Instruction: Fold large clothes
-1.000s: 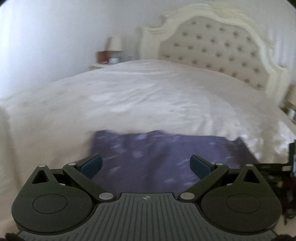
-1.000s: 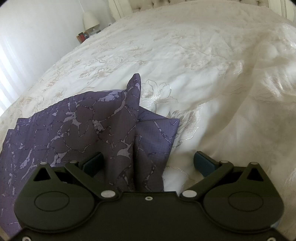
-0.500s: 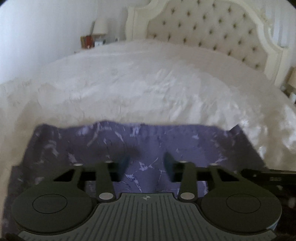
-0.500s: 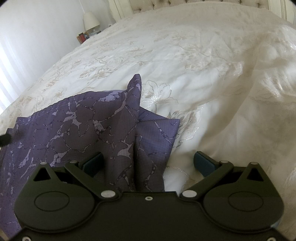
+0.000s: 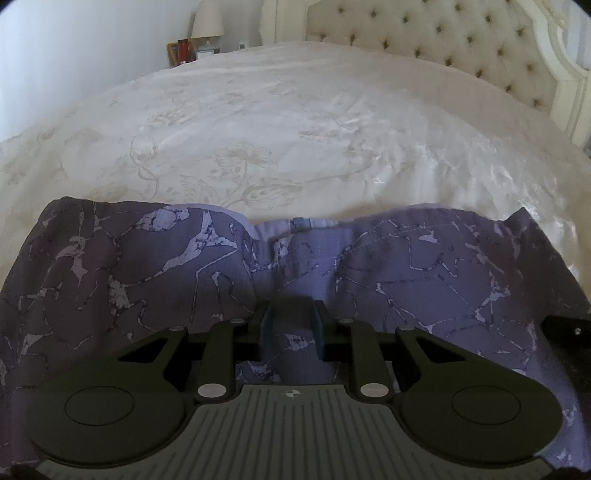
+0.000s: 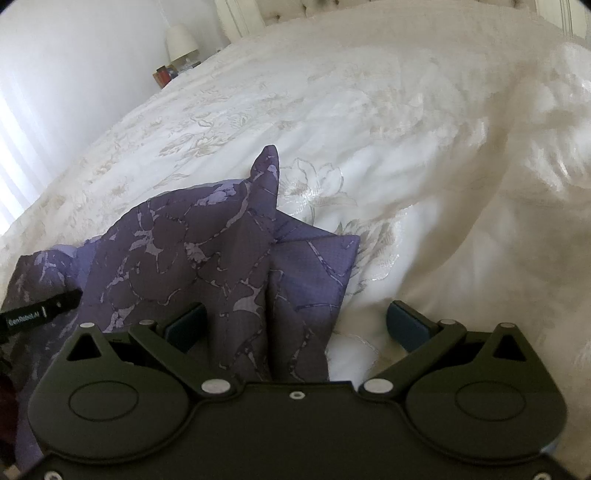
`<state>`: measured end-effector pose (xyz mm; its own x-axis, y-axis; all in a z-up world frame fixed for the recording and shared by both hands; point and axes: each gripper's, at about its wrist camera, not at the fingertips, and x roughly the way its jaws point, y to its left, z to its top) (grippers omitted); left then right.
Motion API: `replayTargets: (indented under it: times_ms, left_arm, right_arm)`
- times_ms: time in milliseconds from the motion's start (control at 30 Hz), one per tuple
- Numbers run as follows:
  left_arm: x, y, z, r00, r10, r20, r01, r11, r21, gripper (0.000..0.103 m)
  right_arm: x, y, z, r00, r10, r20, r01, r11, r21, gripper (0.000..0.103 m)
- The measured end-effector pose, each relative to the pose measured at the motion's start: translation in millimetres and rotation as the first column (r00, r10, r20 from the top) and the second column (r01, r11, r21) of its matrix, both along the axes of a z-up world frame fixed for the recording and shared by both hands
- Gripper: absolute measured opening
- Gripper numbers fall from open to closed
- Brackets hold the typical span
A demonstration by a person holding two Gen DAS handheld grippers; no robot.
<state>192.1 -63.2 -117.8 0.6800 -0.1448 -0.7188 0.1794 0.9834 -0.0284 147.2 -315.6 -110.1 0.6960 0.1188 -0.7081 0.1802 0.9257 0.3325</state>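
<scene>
A bed (image 5: 295, 122) fills both views, covered by a cream bedspread (image 6: 406, 147) with a pale embroidered flower pattern and a slight sheen. In the left wrist view a tufted, button-studded headboard (image 5: 424, 40) with a carved cream frame stands at the upper right of the frame, and at the upper left a white-shaded lamp (image 5: 207, 18) stands beside a few small reddish items (too small to identify) against a plain white wall. The right wrist view shows the same lamp (image 6: 181, 38) at its upper left, with bright vertical bands of light down the left edge.

The purple patterned garment (image 5: 147, 266) lies on the bedspread across the lower half of the left wrist view, with a small label at the middle of its far edge (unreadable). The left tool (image 5: 291, 328) has its fingers drawn narrow, pinching a raised fold of this cloth between them.

In the right wrist view the garment (image 6: 207, 258) sits at the lower left and centre, one corner standing up in a point. The right tool (image 6: 295, 326) is spread wide, a fold of cloth lying between its fingers, untouched by either. At the left edge a black part carries white lettering, only partly legible.
</scene>
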Motion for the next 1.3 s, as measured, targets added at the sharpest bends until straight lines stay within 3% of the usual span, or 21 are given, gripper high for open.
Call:
replayTargets:
  times_ms: [233, 333, 433, 567, 767, 933, 1133, 1200, 1300]
  left_arm:
    - [6, 0, 1, 1.000, 0.007, -0.015, -0.007, 1.000, -0.013, 0.023]
    - [7, 0, 3, 1.000, 0.007, -0.022, -0.008, 1.000, -0.013, 0.023]
    - [3, 4, 13, 0.999, 0.013, -0.043, -0.015, 0.999, -0.047, 0.023]
    - [-26, 12, 30, 0.999, 0.015, -0.046, -0.021, 0.991, -0.134, 0.023]
    - [-90, 8, 44, 0.998, -0.055, -0.001, 0.054, 0.987, -0.151, 0.023]
    - [-116, 4, 32, 0.998, -0.069, -0.004, 0.067, 0.980, -0.185, 0.023]
    - [-109, 10, -4, 0.996, -0.041, -0.079, 0.020, 0.967, -0.253, 0.022]
    - [-107, 11, -5, 0.996, -0.044, -0.075, 0.023, 0.966, -0.256, 0.021]
    - [-105, 12, -6, 0.996, -0.044, -0.073, 0.023, 0.964, -0.265, 0.020]
  right_arm:
    - [4, -12, 3, 0.992, 0.091, -0.091, -0.073, 0.981, 0.180, 0.103]
    - [3, -15, 2, 0.977, 0.170, -0.131, -0.121, 0.941, 0.315, 0.103]
    - [0, -14, 0, 0.962, 0.226, -0.152, -0.151, 0.907, 0.392, 0.103]
    - [-3, -15, -5, 0.965, 0.217, -0.148, -0.139, 0.900, 0.412, 0.103]
    - [-7, -28, -16, 0.979, 0.163, -0.126, -0.079, 0.862, 0.501, 0.103]
    - [-9, -33, -19, 0.981, 0.159, -0.115, -0.079, 0.857, 0.508, 0.103]
    - [-12, -32, -19, 0.983, 0.150, -0.102, -0.078, 0.856, 0.511, 0.103]
    - [-11, -33, -18, 0.984, 0.152, -0.097, -0.083, 0.857, 0.508, 0.101]
    - [-16, -32, -15, 0.984, 0.151, -0.091, -0.091, 0.875, 0.476, 0.072]
